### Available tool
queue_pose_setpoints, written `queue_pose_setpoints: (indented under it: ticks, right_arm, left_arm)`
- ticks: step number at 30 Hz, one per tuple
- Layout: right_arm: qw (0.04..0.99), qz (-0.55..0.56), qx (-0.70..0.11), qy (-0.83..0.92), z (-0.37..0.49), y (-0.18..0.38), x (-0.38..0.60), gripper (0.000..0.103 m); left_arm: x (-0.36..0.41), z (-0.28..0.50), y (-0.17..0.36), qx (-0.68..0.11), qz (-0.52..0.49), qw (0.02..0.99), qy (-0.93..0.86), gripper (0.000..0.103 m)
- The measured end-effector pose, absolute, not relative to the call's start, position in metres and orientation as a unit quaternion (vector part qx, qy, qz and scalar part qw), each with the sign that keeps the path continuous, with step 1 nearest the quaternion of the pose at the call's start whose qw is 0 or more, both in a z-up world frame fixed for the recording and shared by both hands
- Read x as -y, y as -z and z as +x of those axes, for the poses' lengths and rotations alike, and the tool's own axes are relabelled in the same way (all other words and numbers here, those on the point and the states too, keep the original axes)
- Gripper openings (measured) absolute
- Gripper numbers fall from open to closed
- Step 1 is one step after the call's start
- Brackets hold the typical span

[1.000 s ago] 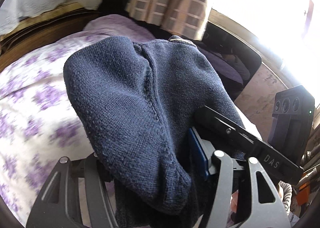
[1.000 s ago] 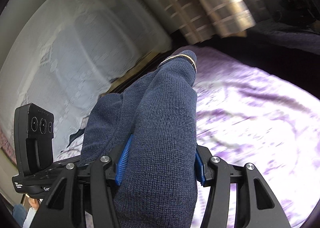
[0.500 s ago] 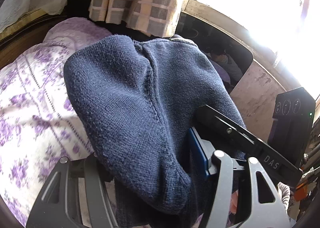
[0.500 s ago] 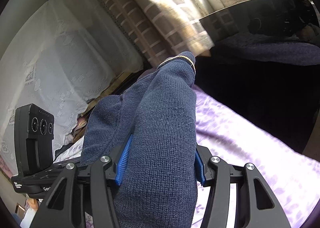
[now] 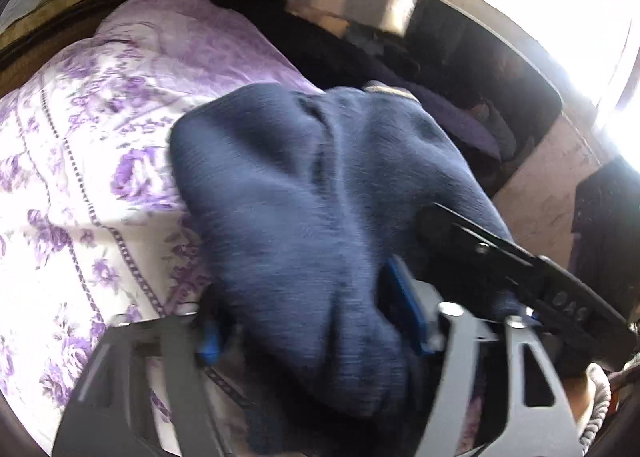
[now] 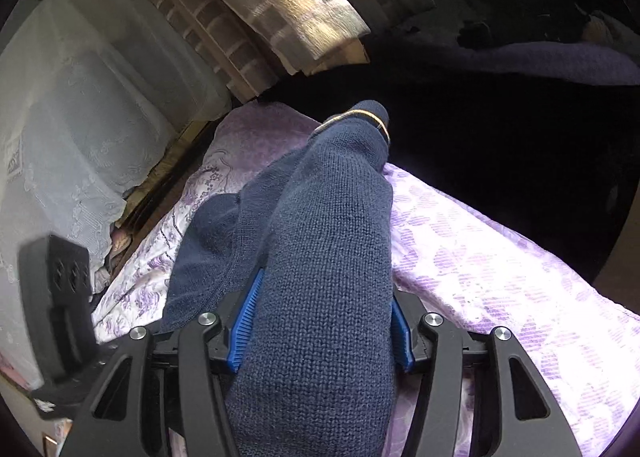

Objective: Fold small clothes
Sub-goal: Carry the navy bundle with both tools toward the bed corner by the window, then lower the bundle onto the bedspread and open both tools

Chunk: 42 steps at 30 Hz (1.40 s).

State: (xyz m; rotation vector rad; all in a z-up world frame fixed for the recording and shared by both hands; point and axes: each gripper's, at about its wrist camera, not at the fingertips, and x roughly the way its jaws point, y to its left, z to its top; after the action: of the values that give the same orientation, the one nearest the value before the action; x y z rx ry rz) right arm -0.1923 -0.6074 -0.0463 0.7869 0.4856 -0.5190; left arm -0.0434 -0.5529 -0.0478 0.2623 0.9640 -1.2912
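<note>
My right claw (image 6: 320,331) grips a thick bundle of the navy knit sweater (image 6: 320,257); my left claw (image 5: 312,331) has just been opening, the same sweater (image 5: 304,209) between its pads, apparently no longer pinched. To land it well, I should lower both ends evenly onto the floral bedspread (image 5: 80,185) beyond, keeping the fold flat.

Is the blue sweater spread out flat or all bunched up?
Bunched up: the blue sweater humps in thick folds between the right gripper pads.
</note>
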Motion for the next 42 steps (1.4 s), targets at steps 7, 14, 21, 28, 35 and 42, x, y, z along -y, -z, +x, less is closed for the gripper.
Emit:
queue_pose_setpoints:
  ticks: [7, 14, 21, 28, 35, 42]
  right_arm:
    - [0.864, 0.368, -0.233, 0.253, -0.193, 0.048, 0.602, 0.06]
    - [0.868, 0.37, -0.206, 0.26, -0.196, 0.044, 0.607, 0.065]
    - [0.874, 0.351, -0.154, 0.297, -0.227, 0.034, 0.584, 0.076]
    - [0.868, 0.332, -0.155, 0.335, -0.239, 0.03, 0.557, 0.078]
    - [0.875, 0.269, -0.18, 0.361, -0.23, 0.018, 0.549, 0.081]
    - [0.869, 0.29, -0.169, 0.363, -0.232, 0.024, 0.56, 0.081]
  left_arm:
    - [0.551, -0.044, 0.052, -0.415, 0.131, 0.714, 0.548, 0.096]
    - [0.53, -0.041, 0.053, -0.411, 0.117, 0.733, 0.529, 0.099]
    - [0.49, -0.053, 0.043, -0.38, 0.112, 0.762, 0.511, 0.099]
    - [0.453, -0.069, 0.037, -0.349, 0.124, 0.784, 0.499, 0.099]
    - [0.437, -0.079, 0.031, -0.335, 0.144, 0.799, 0.478, 0.099]
    - [0.422, -0.092, 0.028, -0.305, 0.167, 0.815, 0.463, 0.099]
